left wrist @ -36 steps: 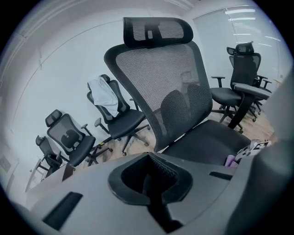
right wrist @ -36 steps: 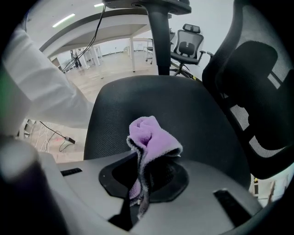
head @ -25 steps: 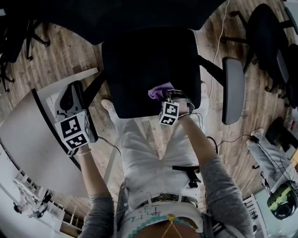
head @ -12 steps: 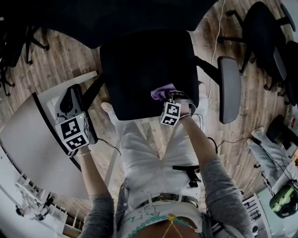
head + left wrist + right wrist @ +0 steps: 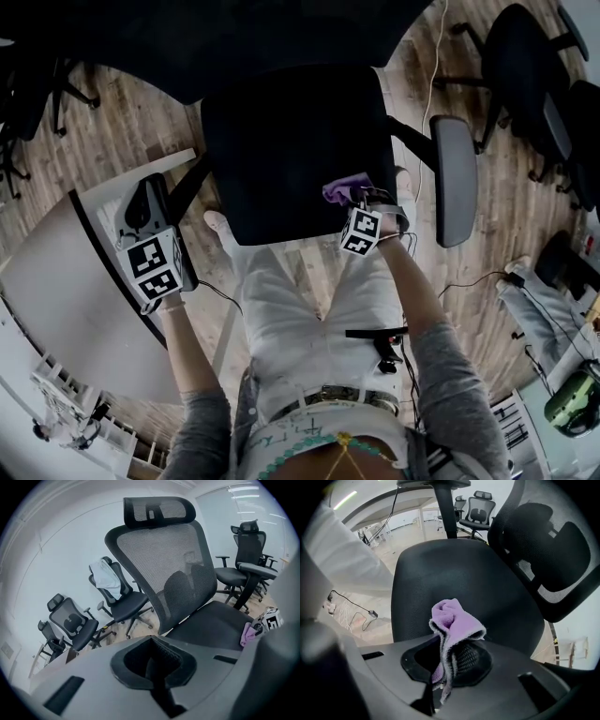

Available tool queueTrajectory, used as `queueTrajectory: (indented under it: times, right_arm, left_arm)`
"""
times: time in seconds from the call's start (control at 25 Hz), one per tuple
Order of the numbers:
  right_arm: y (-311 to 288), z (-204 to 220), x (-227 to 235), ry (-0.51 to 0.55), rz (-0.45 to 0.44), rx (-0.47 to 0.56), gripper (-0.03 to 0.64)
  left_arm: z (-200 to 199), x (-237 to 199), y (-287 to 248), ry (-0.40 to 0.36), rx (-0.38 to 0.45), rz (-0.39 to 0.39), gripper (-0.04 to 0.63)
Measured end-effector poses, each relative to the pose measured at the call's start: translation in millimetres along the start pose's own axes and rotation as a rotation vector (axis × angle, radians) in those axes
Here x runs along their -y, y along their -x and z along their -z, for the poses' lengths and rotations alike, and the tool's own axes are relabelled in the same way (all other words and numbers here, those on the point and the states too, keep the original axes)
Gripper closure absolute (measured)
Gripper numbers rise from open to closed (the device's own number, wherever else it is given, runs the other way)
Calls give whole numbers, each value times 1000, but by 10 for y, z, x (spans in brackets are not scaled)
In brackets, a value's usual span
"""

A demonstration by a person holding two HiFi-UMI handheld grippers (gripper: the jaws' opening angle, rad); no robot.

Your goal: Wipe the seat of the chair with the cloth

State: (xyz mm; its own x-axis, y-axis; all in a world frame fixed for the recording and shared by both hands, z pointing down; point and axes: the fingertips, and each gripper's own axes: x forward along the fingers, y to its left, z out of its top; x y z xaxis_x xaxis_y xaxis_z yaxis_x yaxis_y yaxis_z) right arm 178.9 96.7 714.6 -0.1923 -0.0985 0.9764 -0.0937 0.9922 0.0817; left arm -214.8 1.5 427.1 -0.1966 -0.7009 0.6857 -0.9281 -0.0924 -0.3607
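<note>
One purple cloth is bunched and clamped between the jaws of the right gripper. It sits at the front right part of the black seat, near the right armrest. The left gripper is held off the chair's left side, over a white table. Its jaws are together, with nothing between them, well apart from the cloth.

The head camera looks steeply down from above the person onto the seat, from some way up. The camera on the left gripper sits off to one side and faces across to the backrest. The camera on the right gripper sits close over the seat's front corner and faces across it. All three views share the seat and cloth.
</note>
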Motion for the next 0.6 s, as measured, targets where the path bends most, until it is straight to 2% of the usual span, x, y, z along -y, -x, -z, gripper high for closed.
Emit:
queueTrajectory:
  times: [0.36, 0.6]
  right_arm:
    - [123, 359, 65, -22, -14, -51, 569]
    - [216, 550, 105, -65, -11, -61, 569]
  left_arm:
    - [-21, 55, 28, -5, 3, -12, 588]
    - [-43, 77, -3, 17, 11, 17, 588]
